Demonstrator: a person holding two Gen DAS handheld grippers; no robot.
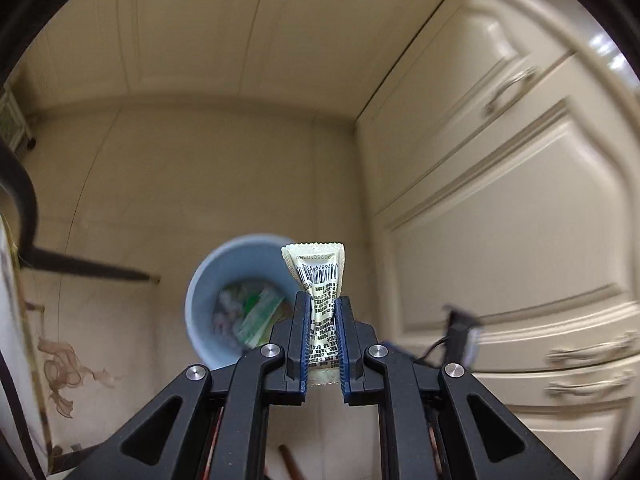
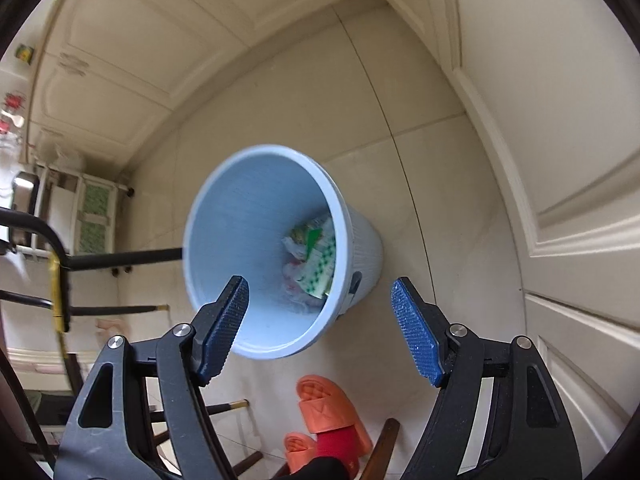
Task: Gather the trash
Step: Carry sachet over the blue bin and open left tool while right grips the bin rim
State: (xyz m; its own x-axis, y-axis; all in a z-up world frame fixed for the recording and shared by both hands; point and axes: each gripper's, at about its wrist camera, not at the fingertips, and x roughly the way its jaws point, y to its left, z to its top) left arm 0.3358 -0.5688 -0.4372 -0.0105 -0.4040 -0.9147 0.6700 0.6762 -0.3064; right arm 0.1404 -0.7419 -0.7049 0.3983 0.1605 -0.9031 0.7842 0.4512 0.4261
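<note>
In the left wrist view, a dark chair leg (image 1: 84, 268) is seen at the far left over the beige tiled floor (image 1: 200, 168); a pale blue trash bin (image 1: 208, 320) stands on that floor near the middle, with crumpled wrappers (image 1: 252, 312) lying in its bottom, blurred, probably green and white packaging; the left gripper (image 1: 323, 332) is closed tight on a small pale sachet (image 1: 320, 276) printed with a barcode, the sachet pinched between the blue pads (image 1: 305, 344) and held upright, its top end sticking out beyond the fingertips and overlapping the bin's right rim in the picture; cream cabinet doors (image 1: 500, 208) with metal handles fill the right side. In the right wrist view, a wheeled rack (image 2: 94, 216) is seen at the left by the wall; the bin (image 2: 240, 216) appears tilted by the lens, its mouth facing the camera, the same wrappers (image 2: 316, 256) inside; the right gripper (image 2: 320, 328) is spread wide with nothing between its fingers; an orange slipper (image 2: 328, 408) on a red-socked foot is seen below the bin; a cream panelled door (image 2: 560, 160) is at the right.
</note>
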